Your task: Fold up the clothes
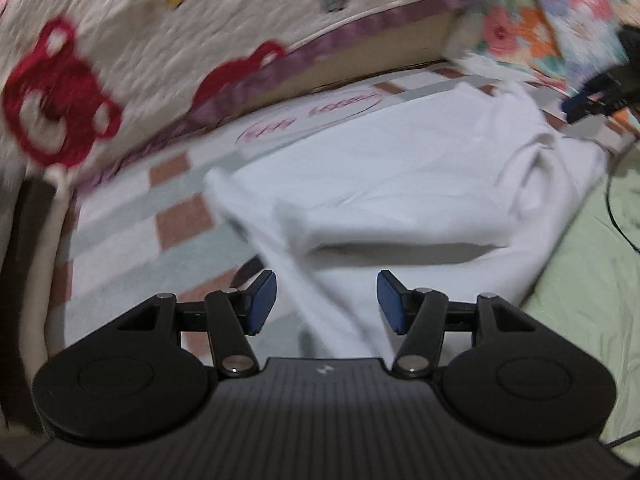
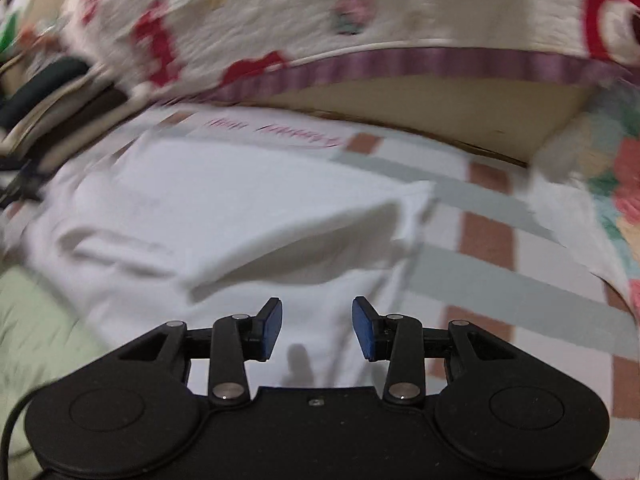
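The white garment (image 1: 400, 184) is seen spread on the checked bed cover (image 1: 120, 248), partly folded, directly ahead of both tongs. Left tongs (image 1: 326, 302) and right tongs (image 2: 317, 328) are held parted and empty above its near edge; neither is judged nearer.

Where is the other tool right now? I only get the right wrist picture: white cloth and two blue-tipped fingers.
Observer: The left gripper hangs over the near edge of the white garment, with its fingers wide apart and not closed on the cloth.
Operator: Is there anything beside the garment that I miss?
Observer: A thin black cable curves over the green sheet at the picture's right edge.
Operator: What are those red blobs on the blanket?
Observer: The left wrist view shows one whole. It is a red bear face on the cream blanket.
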Available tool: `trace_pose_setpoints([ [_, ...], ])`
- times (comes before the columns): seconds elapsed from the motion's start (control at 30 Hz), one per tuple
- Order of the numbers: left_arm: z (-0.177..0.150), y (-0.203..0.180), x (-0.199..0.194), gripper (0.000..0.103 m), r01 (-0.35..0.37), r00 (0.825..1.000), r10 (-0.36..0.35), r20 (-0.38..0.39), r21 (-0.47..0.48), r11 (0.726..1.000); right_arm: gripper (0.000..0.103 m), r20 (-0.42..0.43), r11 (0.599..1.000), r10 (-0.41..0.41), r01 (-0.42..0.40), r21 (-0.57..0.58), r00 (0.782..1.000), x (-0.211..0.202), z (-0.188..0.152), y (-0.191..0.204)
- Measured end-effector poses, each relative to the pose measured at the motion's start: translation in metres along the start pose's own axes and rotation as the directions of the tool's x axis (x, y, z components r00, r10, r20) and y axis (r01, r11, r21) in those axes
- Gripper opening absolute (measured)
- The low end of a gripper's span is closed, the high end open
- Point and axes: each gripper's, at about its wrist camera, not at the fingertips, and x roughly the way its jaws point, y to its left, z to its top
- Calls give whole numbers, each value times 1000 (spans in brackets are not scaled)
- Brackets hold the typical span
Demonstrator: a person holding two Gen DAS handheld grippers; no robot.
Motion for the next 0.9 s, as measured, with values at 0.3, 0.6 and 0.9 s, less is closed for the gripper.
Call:
trace_pose_setpoints([
  [0.3, 6, -48, 34, 62, 53, 999, -53, -5, 198, 979, 48, -71, 995, 87, -90, -36, 994, 39, 16, 28],
  [0.6, 8, -74, 66, 66, -109, 993, 114, 13, 430, 896, 50, -167, 973, 153, -178, -146, 974, 73, 27, 54],
  [0.9, 41, -36, 101, 69, -115, 991, 126, -48, 187, 976, 51, -115, 987, 161, -157, 47, 980, 108, 68, 35],
])
